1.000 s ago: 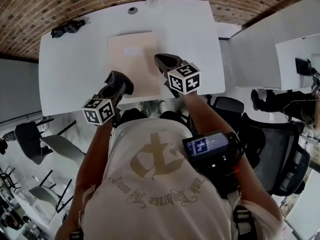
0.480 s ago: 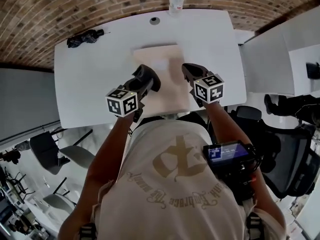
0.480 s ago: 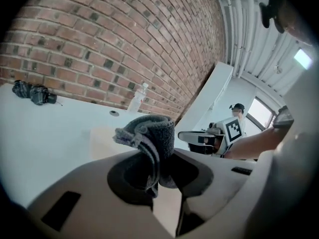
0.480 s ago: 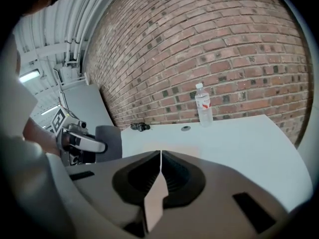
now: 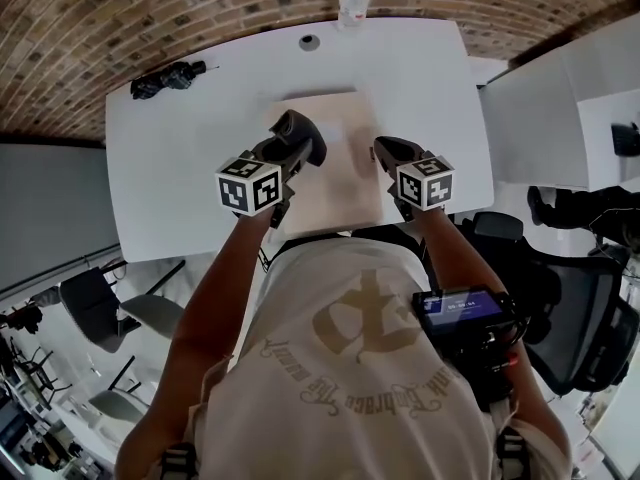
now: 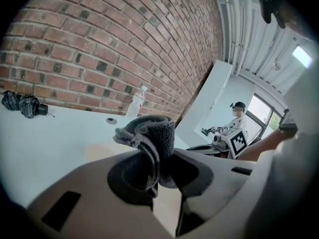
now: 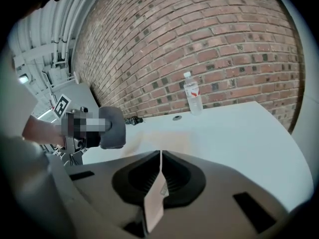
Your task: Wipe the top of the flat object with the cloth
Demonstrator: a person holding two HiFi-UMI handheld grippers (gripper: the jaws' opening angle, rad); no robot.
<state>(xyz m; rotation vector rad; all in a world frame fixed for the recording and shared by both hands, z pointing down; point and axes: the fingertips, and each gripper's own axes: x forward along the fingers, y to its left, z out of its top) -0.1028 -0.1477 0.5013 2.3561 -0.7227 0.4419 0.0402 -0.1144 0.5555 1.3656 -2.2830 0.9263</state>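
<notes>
Well, my white table [image 5: 180,158] carries a water bottle [image 5: 351,3] and a round grommet [image 5: 309,41] at its far edge by the brick wall. A black bundle [image 5: 167,75] lies far left. All are well apart from the beige flat object [image 5: 345,183], mid-table in front of me. Both my forearms reach forward, tongs tilted downward over it. The left gripper [image 5: 295,133], over its left part, clamps the bunched grey cloth [image 6: 149,143]. The right gripper [image 5: 385,151], near its right edge, is closed tight with a thin white slip [image 7: 155,203] in the seam.

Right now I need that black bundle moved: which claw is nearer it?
Left. Left claw, gripping the cloth, is right of the bundle over the board; right claw, pinching a white slip, is farther right.
</notes>
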